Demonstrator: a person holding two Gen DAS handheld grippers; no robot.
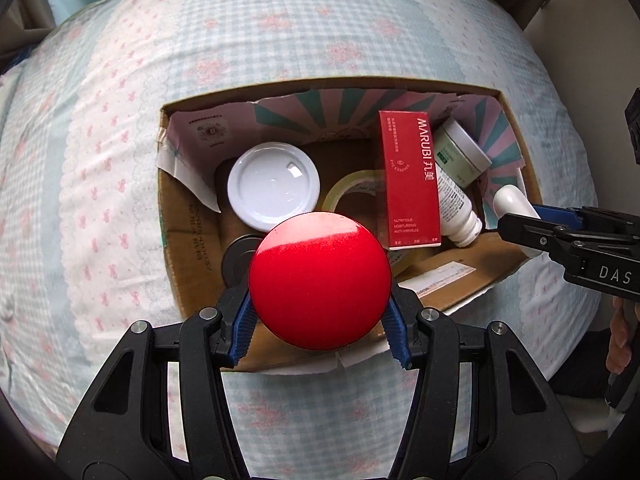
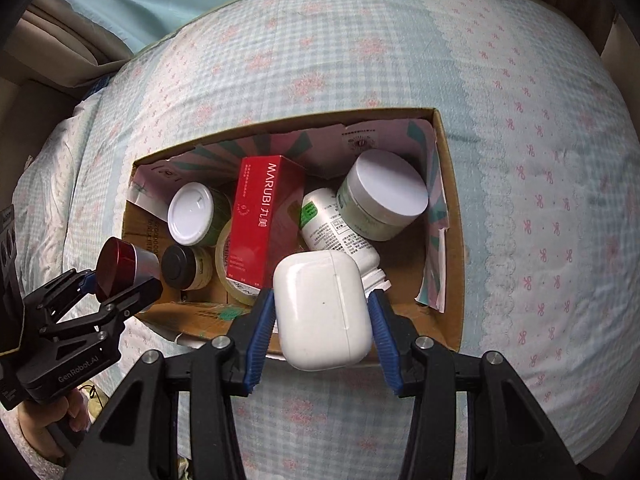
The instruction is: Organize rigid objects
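Note:
My left gripper point(image 1: 320, 320) is shut on a red-lidded jar point(image 1: 319, 280) and holds it over the near edge of an open cardboard box point(image 1: 192, 240) on the bed. The jar also shows in the right wrist view point(image 2: 122, 266), at the box's left end. My right gripper point(image 2: 322, 320) is shut on a white earbud case point(image 2: 323, 310) above the box's point(image 2: 450, 240) near edge. In the left wrist view the case point(image 1: 514, 202) shows at the box's right end. Inside lie a red MARUBI carton point(image 1: 410, 178), a white-lidded jar point(image 1: 274, 184), a tape roll point(image 1: 352, 192), a white bottle point(image 1: 456, 208) and a green jar point(image 1: 464, 148).
A small black-lidded jar point(image 2: 186, 266) sits at the box's near left corner. The box rests on a checked blue and pink bedspread point(image 1: 280, 40) that stretches all around it. A wall and floor edge lie to the right point(image 1: 600, 60).

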